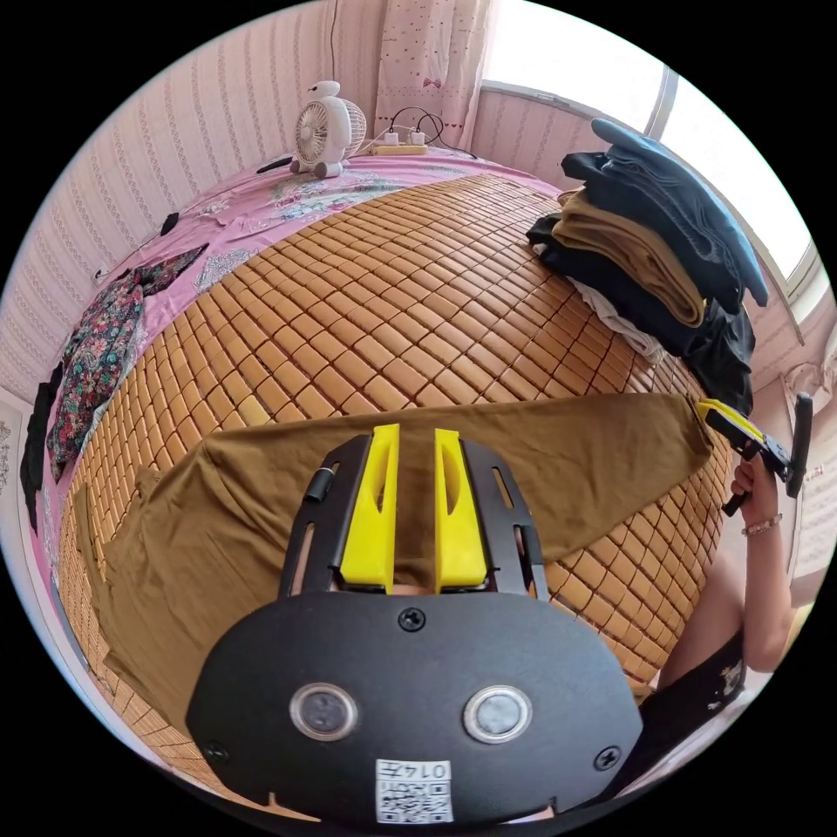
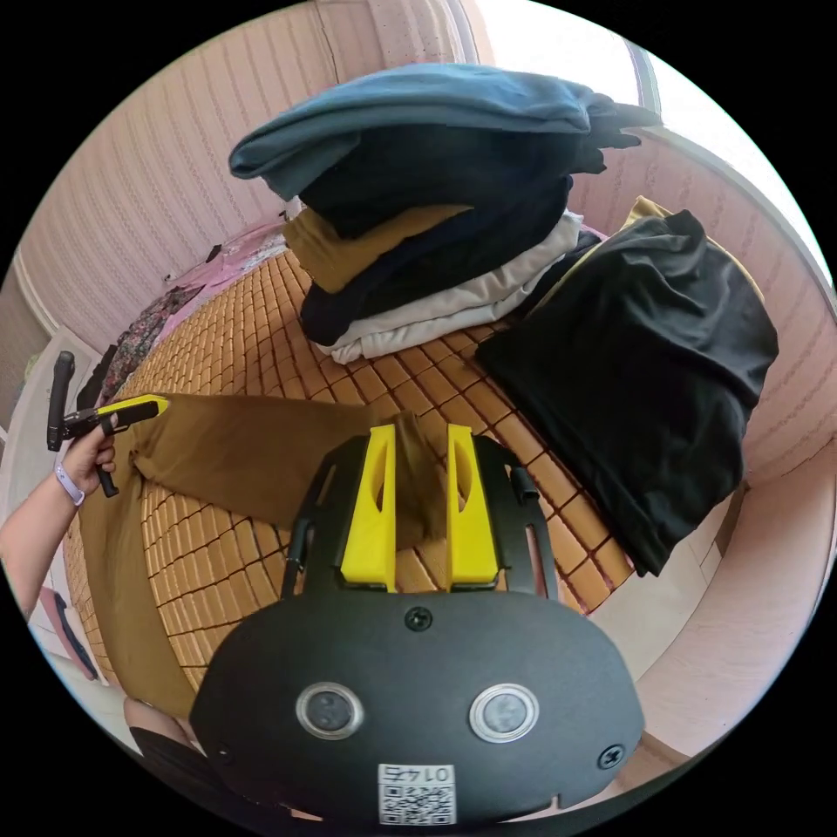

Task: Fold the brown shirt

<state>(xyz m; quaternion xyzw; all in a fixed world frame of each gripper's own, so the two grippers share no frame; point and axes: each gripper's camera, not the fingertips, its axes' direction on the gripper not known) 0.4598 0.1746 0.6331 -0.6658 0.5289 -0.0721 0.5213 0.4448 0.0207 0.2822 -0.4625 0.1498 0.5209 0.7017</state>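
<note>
Brown cloth lies stretched across the bamboo mat (image 1: 384, 288) of the bed: the brown shirt (image 1: 575, 462) is drawn out in a long band between the two grippers, its lower part spilling toward the bed's near edge. In the left gripper view, the left gripper (image 1: 415, 506) has its yellow fingers (image 1: 375, 514) narrowly parted with a fold of the shirt running between them; whether both pads truly press on the cloth I cannot tell. The right gripper (image 1: 728, 423) holds the far corner of the band, held in a person's hand (image 1: 757, 488). In the right gripper view, that gripper's fingers (image 2: 377, 514) stand a little apart with a bunched end of shirt gathered between them, and again the pinch itself is hidden.

Just beyond the shirt stands a stack of folded clothes (image 2: 436, 200), with a black garment (image 2: 636, 366) slumped beside it near the bed's edge.

Risks, as I judge them: the cloth may slide from either grip if the hold is shallow, dropping the band and spoiling the fold line. Uneven tension would skew the edge. Swinging the right end over could also brush the stack and topple it, or drag the black garment off the bed.
</note>
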